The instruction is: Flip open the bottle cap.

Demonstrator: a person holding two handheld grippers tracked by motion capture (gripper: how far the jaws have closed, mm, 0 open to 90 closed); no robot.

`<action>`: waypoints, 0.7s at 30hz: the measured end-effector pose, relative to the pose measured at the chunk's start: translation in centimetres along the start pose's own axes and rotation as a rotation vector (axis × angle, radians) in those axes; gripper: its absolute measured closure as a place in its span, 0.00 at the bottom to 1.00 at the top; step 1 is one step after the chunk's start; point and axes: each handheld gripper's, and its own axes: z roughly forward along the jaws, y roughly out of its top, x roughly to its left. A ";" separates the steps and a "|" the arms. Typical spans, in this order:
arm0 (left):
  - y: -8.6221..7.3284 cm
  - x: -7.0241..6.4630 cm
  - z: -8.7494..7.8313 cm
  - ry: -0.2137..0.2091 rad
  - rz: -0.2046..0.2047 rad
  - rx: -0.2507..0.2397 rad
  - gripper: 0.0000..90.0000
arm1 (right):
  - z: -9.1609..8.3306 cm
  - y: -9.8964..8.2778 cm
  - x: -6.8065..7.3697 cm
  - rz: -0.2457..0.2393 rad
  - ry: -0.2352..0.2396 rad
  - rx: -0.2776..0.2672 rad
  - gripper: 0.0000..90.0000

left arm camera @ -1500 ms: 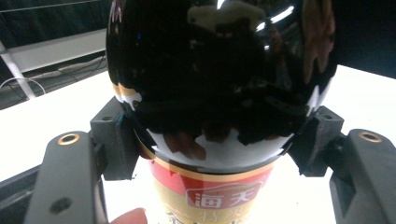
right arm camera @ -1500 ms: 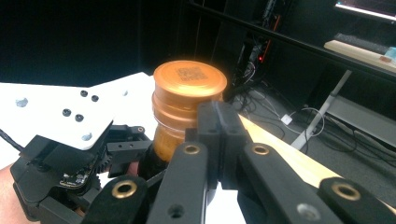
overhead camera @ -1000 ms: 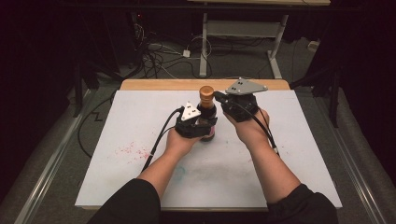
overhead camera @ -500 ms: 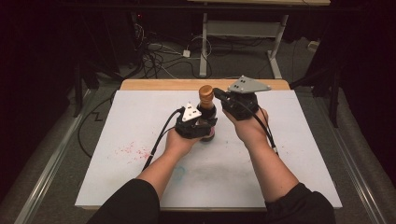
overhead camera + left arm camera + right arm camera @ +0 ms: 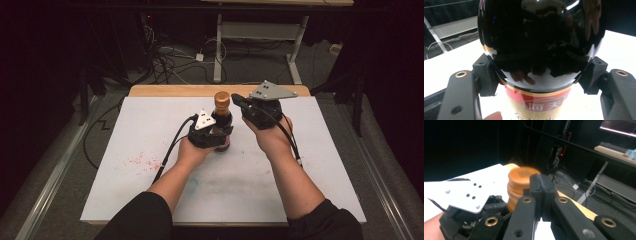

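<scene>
White table, dark room

The white table top [image 5: 310, 165] has red specks [image 5: 142, 161] at nine o'clock; cables [image 5: 172, 57] lie at eleven o'clock.

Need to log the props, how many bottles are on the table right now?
1. A dark bottle with an orange cap stands upright mid-table, gripped by the left claw; the right claw sits shut beside the cap.

Wooden table [image 5: 165, 90], top mostly covered by a white sheet [image 5: 310, 165]; wood strip exposed along the far edge. Sheet has red speckle stains [image 5: 141, 161] near left and a faint bluish smudge [image 5: 193, 184] near front centre. Dark bottle [image 5: 223, 122] stands upright mid-sheet.
</scene>
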 end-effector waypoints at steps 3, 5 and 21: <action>0.0 -0.1 0.0 0.000 -0.001 -0.002 0.32 | -0.1 -0.5 -0.4 0.010 -0.001 0.007 1.00; 0.0 -0.1 0.0 0.000 -0.001 -0.002 0.32 | -0.1 -0.8 -0.5 0.011 -0.001 0.013 1.00; -0.1 -0.1 0.0 0.000 -0.001 -0.003 0.32 | 0.7 -1.7 -0.1 0.009 0.016 0.049 1.00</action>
